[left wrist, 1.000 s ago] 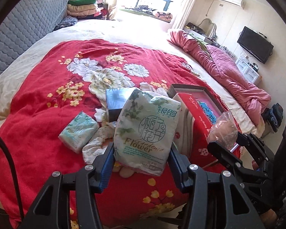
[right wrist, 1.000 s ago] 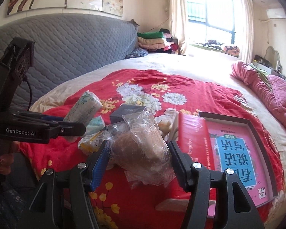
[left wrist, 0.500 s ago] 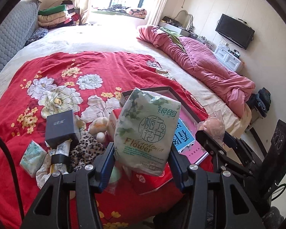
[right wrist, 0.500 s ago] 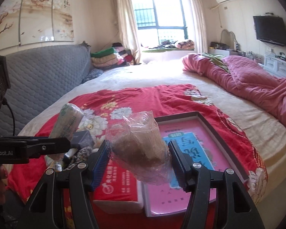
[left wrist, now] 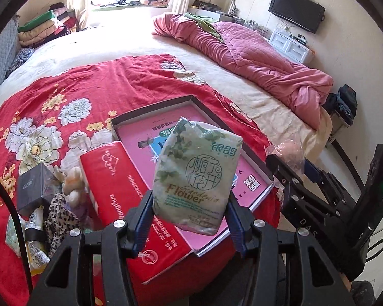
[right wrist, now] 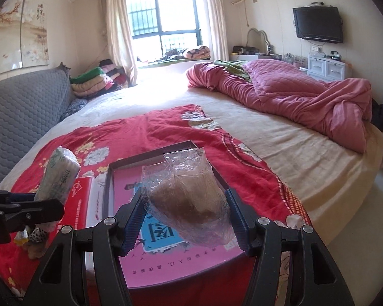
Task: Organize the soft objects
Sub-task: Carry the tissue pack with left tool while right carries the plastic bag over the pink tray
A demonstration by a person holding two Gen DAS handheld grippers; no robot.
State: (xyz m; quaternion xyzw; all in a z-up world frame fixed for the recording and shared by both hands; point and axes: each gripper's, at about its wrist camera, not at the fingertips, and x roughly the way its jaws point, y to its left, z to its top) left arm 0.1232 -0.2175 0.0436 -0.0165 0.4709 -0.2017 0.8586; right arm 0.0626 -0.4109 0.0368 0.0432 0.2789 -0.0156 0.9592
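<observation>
You are mid-carry, left hand-held gripper (left wrist: 190,219) grasping the tissue pack (left wrist: 196,176), right hand-held gripper (right wrist: 183,219) grasping the clear bag (right wrist: 189,204); next, lower both into the pink-lined tray (left wrist: 150,109) and release.

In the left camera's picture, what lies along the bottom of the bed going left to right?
Dark box → leopard cloth → red box → tissue pack in the left hand-held gripper → right hand-held gripper.
</observation>
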